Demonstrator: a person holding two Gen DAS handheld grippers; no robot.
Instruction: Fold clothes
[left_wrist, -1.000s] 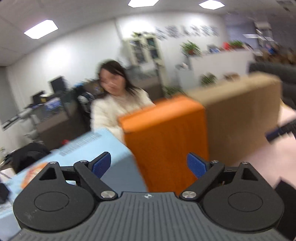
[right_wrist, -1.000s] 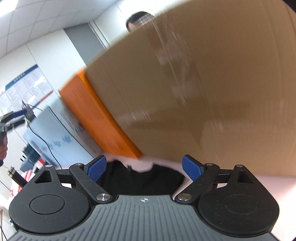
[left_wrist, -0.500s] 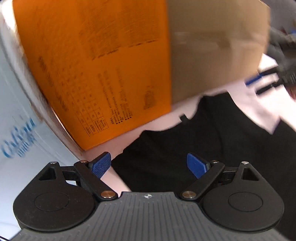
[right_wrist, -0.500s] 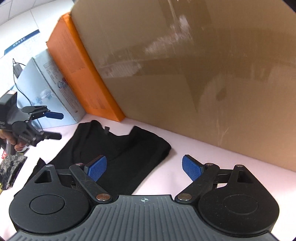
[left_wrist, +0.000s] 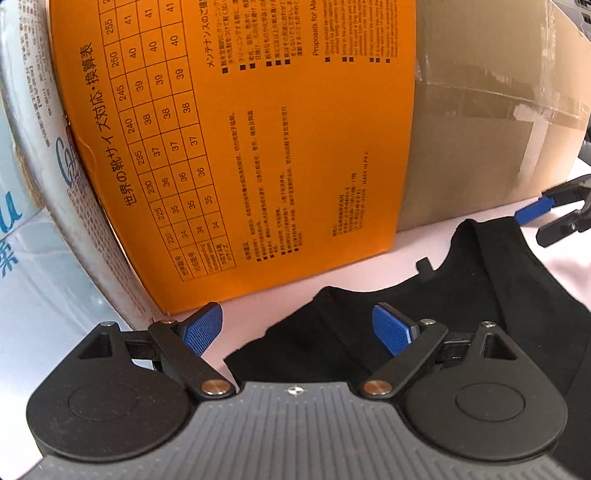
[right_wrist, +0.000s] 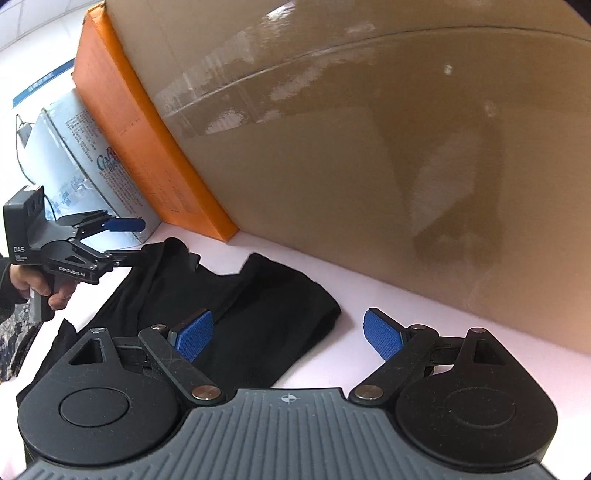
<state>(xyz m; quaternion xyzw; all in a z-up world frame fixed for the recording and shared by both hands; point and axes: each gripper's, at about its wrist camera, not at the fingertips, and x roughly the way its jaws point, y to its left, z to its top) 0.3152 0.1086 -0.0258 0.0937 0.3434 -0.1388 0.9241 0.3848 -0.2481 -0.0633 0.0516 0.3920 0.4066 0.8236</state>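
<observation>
— Lying flat on the pale counter (right_wrist: 369, 291), is that a black shirt (right_wrist: 236, 295)?

— Yes, plain black, no print that I can see. Its neckline points toward the boxes, with a small tag (left_wrist: 424, 266) sticking out at the collar. One sleeve end sits near the right tool (right_wrist: 284, 334), and the cloth looks partly doubled over along its length.

— And the tools?

— Both have their blue pads spread apart, holding nothing. The left tool (left_wrist: 297, 326) hovers over the shirt's shoulder edge. The right one straddles the other sleeve's edge, one pad above cloth, the other above bare counter.

— Any writing?

— Plenty on the orange box (left_wrist: 258, 147): a Japanese shoe-size chart running 220 to 255 and 34 to 41, "Proposals for Me…" cut off, and "MADE IN P.R.C". The left tool's body reads "DAS" and what looks like "GenRobot.AI" in the right wrist view. The pale blue box (right_wrist: 85, 155) beside the orange one carries looping script starting "Ca", otherwise too small to read. The brown cardboard box (right_wrist: 388, 129) shows only clear tape.
</observation>
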